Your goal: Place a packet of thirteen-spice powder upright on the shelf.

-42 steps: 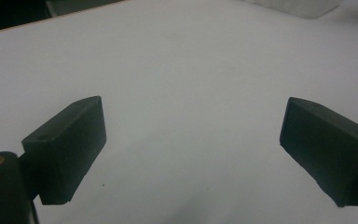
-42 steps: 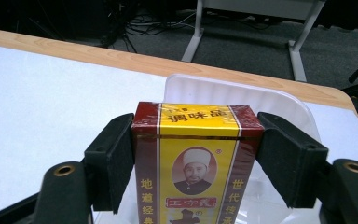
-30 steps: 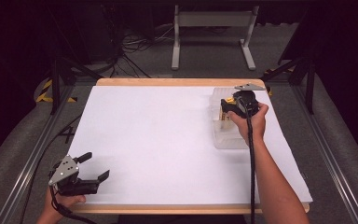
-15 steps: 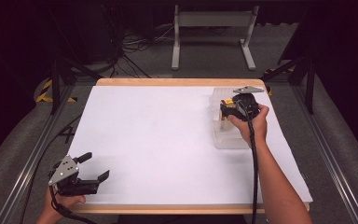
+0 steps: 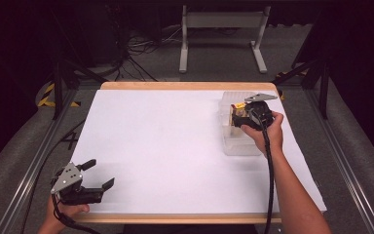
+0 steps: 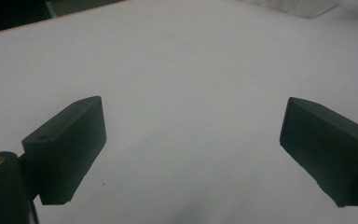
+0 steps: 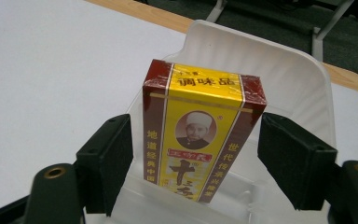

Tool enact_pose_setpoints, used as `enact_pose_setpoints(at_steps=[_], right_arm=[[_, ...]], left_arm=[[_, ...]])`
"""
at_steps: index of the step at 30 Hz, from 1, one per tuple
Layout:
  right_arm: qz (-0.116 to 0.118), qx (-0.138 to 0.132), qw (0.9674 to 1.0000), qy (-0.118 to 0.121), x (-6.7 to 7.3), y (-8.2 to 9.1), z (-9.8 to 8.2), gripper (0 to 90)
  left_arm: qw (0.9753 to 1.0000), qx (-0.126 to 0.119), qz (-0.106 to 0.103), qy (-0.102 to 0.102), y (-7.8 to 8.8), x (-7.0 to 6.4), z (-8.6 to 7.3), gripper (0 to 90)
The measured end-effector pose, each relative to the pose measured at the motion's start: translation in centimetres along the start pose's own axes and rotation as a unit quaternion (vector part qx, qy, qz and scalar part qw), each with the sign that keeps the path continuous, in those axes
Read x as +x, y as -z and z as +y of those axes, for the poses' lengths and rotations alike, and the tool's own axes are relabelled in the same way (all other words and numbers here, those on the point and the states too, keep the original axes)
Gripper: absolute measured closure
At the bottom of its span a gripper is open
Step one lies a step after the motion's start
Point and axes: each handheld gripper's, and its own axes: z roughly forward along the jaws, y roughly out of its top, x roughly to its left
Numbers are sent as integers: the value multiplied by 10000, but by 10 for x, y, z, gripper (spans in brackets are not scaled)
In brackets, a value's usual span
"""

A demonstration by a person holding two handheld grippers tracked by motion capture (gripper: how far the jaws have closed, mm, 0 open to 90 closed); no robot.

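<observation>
A yellow and dark red seasoning box point(image 7: 200, 130) stands tilted in a clear plastic tray point(image 7: 261, 51). My right gripper point(image 7: 196, 128) straddles the box. Its jaws have just been opening, and a narrow gap now shows on each side of the box, so the pads do not press on it. From above, the box point(image 5: 237, 114) sits in the tray point(image 5: 236, 146) at the table's right, with the right gripper point(image 5: 233, 120) over it. My left gripper point(image 5: 100, 174) rests open at the near left corner; its jaws point(image 6: 191, 149) stand wide over bare white surface.
A white sheet point(image 5: 165, 146) covers the wooden table point(image 5: 185, 86). A metal stand point(image 5: 221, 29) and cables lie on the dark floor beyond the far edge. Metal rails run along both sides of the table.
The right hand has shifted only slightly over the tray. The left gripper has stayed where it was.
</observation>
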Motion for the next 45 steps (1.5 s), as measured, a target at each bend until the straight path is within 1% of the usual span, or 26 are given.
enact_pose_setpoints(at_steps=[12, 16, 19, 24, 26, 29, 31, 33, 36, 42, 45], right_arm=[[70, 12, 9999, 141, 0, 8, -5, 277], [97, -42, 9996, 258, 1, 12, -6, 276], [132, -27, 9995, 296, 1, 14, -7, 276], [226, -61, 9985, 498, 3, 21, -9, 273], [239, -77, 9982, 541, 3, 24, -11, 271], [290, -101, 9975, 642, 3, 28, -14, 266], [315, -106, 9966, 752, 4, 32, -16, 260], [359, -95, 9962, 782, 4, 34, -17, 254], [397, -142, 9949, 919, 7, 40, -19, 254], [458, -137, 9919, 1173, 12, 48, -24, 242], [489, -177, 9908, 1246, 14, 52, -27, 238]], left_arm=[[10000, 4, 7, 1, 0, 0, 0, 77], [10000, 11, 13, 0, 0, 0, 0, 77], [10000, 13, 12, 1, 0, 0, 0, 77], [10000, 18, 12, -14, 1, 0, 0, 77], [10000, 21, 13, -14, 0, 0, 0, 77], [10000, 24, 10, -16, 0, 0, 0, 78], [10000, 27, 11, -14, 0, 0, 0, 78], [10000, 30, 10, -17, 0, 0, 0, 77], [10000, 29, 9, -9, 0, 0, 0, 77], [10000, 53, 0, -39, -1, 0, 0, 77], [10000, 65, 0, -35, -1, 0, 0, 77]])
